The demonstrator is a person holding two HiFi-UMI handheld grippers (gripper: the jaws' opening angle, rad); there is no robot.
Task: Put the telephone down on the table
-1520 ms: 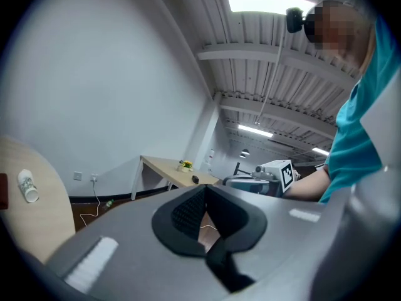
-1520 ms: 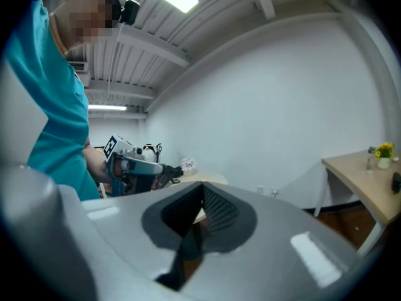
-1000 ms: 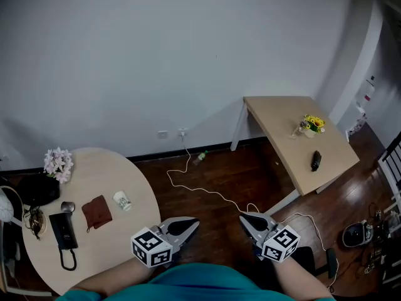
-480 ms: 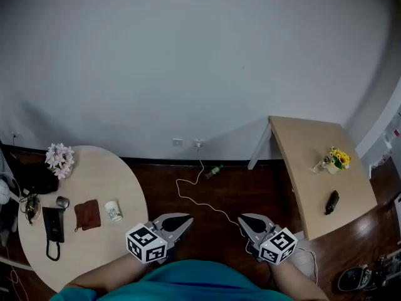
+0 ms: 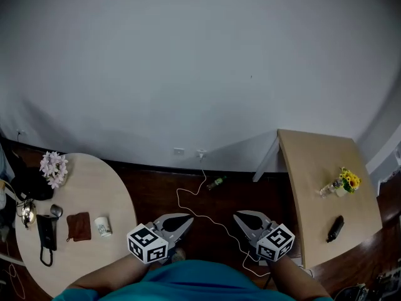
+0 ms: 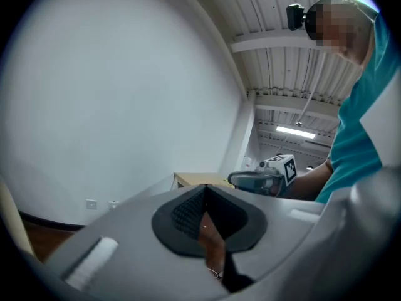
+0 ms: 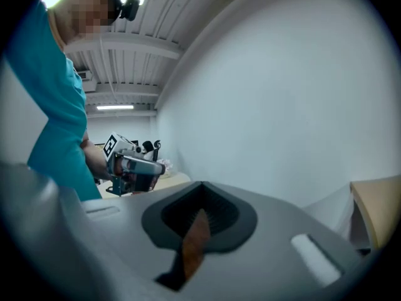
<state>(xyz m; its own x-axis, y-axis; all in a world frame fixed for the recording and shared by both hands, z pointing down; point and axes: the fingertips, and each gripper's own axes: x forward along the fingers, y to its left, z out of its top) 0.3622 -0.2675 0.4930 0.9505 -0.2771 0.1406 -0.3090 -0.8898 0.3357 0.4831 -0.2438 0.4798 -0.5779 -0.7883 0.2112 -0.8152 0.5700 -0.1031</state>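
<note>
Round pale worktop (image 5: 100, 187): pink flowers (image 5: 53, 168) at the far edge; black telephone (image 5: 44, 234), brown cloth (image 5: 78, 226) and paper cup (image 5: 103, 226) in a row from left edge toward right. Rectangular worktop (image 5: 313, 162): yellow flowers (image 5: 346, 182) and a dark object (image 5: 335, 228) near the right edge. Dark wooden floor (image 5: 156, 193), crossed by a white cable (image 5: 179, 196).

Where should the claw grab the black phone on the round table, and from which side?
Probably the middle of the telephone, pinched across its narrow width from above. It lies flat and long on the round table, with the brown cloth close on one side, so a sideways approach looks crowded. Avoid the looped cord.
</note>
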